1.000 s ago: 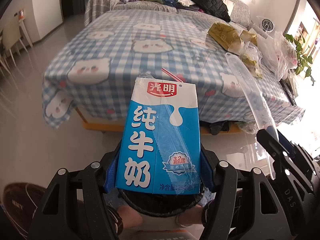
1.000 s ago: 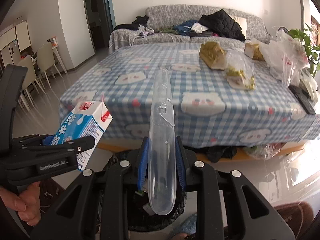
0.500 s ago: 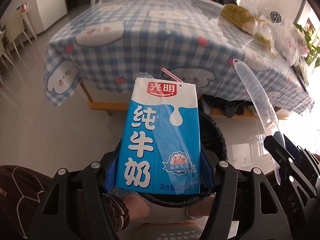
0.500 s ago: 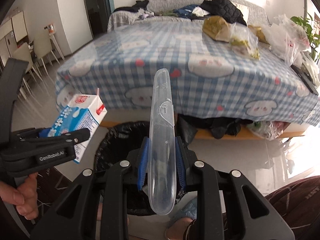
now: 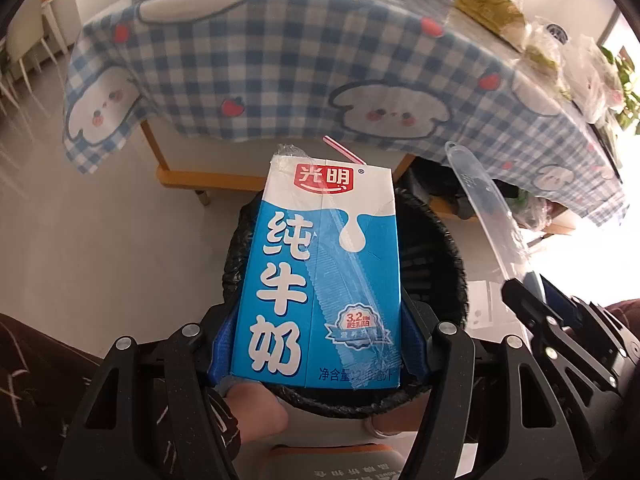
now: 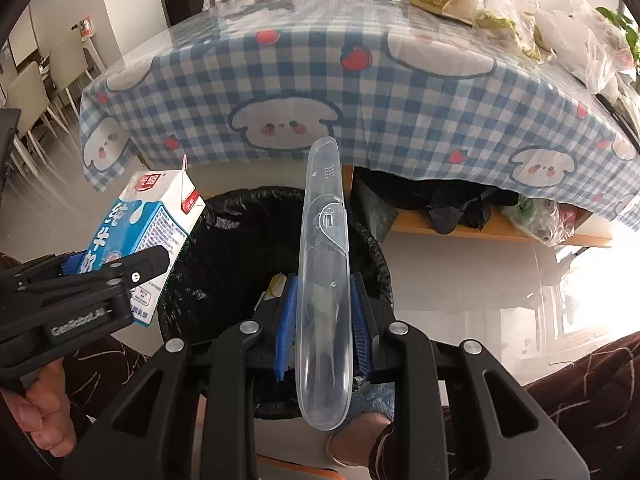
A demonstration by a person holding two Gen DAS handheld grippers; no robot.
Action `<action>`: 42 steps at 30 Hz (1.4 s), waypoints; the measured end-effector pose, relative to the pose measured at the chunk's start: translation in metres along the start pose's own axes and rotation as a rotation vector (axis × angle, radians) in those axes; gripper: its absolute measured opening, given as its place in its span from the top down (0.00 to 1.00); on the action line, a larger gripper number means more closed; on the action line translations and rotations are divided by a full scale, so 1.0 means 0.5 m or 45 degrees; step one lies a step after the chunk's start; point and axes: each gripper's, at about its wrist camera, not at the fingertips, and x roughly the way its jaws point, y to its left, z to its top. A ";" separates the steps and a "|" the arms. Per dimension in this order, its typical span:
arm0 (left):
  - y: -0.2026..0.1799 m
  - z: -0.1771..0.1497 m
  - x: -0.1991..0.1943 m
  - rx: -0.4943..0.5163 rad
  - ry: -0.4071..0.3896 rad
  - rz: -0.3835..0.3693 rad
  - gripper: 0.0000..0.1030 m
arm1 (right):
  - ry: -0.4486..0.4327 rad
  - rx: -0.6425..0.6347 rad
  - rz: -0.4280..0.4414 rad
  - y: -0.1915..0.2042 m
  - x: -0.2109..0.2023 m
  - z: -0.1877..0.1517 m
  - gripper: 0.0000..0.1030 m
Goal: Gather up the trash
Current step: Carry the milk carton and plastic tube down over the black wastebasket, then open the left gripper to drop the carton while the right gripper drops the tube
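The left gripper [image 5: 316, 344] is clamped by its blue pads on the lower sides of a blue and white milk carton [image 5: 320, 276] with white Chinese lettering, a red logo patch and a pink-striped straw poking from its top; the carton stands upright between the jaws and hangs over the near rim of the bin. The right gripper [image 6: 324, 320] is closed on a long clear plastic toothbrush case [image 6: 325, 264], pinched at its lower half between blue ribbed pads, with the case pointing away from the camera and its far end reaching above the bin's far rim. In the right wrist view the left gripper [image 6: 120, 276] sits to the left with the carton [image 6: 148, 224] tilted at the bin's left edge, and a bare hand [image 6: 36, 412] grips its handle. Below both grippers stands a round waste bin lined with a black plastic bag [image 6: 224, 264], with some pale scraps lying inside it. Just behind the bin is a desk covered with a blue and white checked cloth [image 6: 320, 80] printed with white puppies and red strawberries. On the far right of the desk lie crumpled clear plastic bags [image 6: 576, 40].
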 end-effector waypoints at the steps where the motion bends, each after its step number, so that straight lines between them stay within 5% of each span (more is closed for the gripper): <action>1: 0.001 -0.002 0.008 -0.004 0.004 0.008 0.38 | 0.006 -0.004 -0.002 0.002 0.003 -0.001 0.76; 17: -0.054 -0.013 0.103 0.054 0.073 0.019 0.32 | 0.076 0.027 -0.058 -0.042 0.031 -0.022 0.76; 29: 0.002 -0.020 0.087 0.042 0.034 0.100 0.07 | 0.112 -0.006 -0.042 -0.004 0.063 -0.017 0.76; 42: 0.060 -0.019 0.069 0.015 0.040 0.142 0.06 | 0.150 -0.042 -0.014 0.047 0.096 -0.005 0.75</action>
